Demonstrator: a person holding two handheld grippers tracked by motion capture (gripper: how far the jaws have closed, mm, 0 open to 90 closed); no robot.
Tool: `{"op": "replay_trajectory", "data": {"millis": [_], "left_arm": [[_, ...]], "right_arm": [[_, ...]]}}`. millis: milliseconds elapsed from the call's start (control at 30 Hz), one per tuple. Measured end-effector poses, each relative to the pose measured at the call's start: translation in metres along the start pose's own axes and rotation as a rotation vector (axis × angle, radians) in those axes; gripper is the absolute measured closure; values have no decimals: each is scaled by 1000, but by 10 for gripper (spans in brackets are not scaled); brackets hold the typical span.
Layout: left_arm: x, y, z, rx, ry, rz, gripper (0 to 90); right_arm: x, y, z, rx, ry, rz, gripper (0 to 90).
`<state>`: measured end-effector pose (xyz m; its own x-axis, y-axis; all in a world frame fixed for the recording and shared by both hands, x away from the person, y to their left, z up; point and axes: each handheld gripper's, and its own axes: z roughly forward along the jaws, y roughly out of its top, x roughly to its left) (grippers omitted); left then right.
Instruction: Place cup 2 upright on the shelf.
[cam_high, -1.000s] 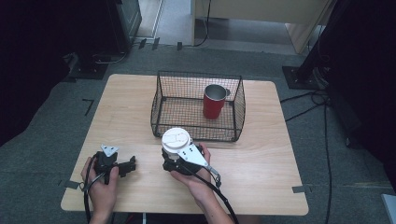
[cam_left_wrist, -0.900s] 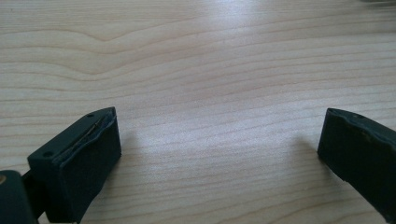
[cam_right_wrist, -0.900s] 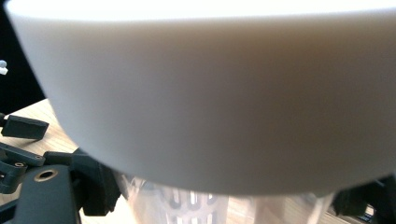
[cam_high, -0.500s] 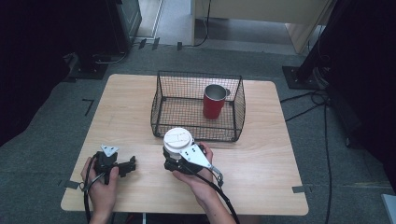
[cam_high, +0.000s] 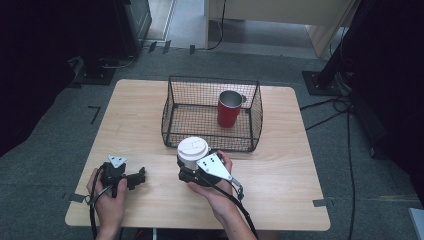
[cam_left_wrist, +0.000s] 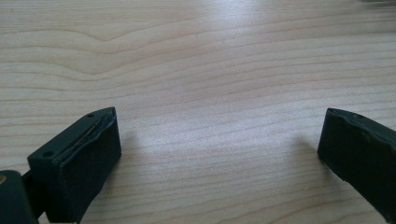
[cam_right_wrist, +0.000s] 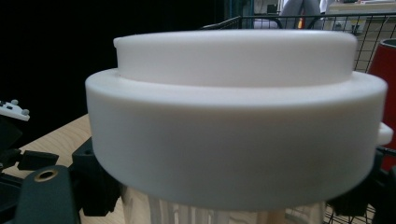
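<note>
Little has changed since a second ago: the right gripper (cam_high: 187, 167) and its white-lidded cup (cam_high: 193, 150) have crept slightly toward the wire basket (cam_high: 172, 112), while the left gripper (cam_high: 134, 179) lies where it was. Now the right gripper is clenched around the cup just below the lid — in the right gripper view the ribbed clear wall (cam_right_wrist: 196, 212) of the cup sits between the black jaws, and the broad white lid (cam_right_wrist: 233, 121) rises right in front of the camera. Just beyond the held cup stands the basket, with a red metal mug (cam_high: 229, 109) inside it, ahead and to the gripper's right. The left gripper rests on the desk (cam_high: 280, 165) well off to the right gripper's left; its jaws stand wide apart, released — bare wood grain (cam_left_wrist: 215, 93) lies between them.
</note>
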<state>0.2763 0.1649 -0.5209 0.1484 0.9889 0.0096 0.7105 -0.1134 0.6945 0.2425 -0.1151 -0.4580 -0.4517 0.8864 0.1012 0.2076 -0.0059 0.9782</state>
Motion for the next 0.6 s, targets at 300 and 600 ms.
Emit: {"op": "replay_trajectory", "data": {"millis": [300, 600], "left_arm": [[0, 0, 0, -1, 0, 0, 0], [0, 0, 0, 0, 0, 0, 0]], "right_arm": [[1, 10, -2, -23, 6, 0, 163], [4, 23, -2, -44, 14, 9, 162]]}}
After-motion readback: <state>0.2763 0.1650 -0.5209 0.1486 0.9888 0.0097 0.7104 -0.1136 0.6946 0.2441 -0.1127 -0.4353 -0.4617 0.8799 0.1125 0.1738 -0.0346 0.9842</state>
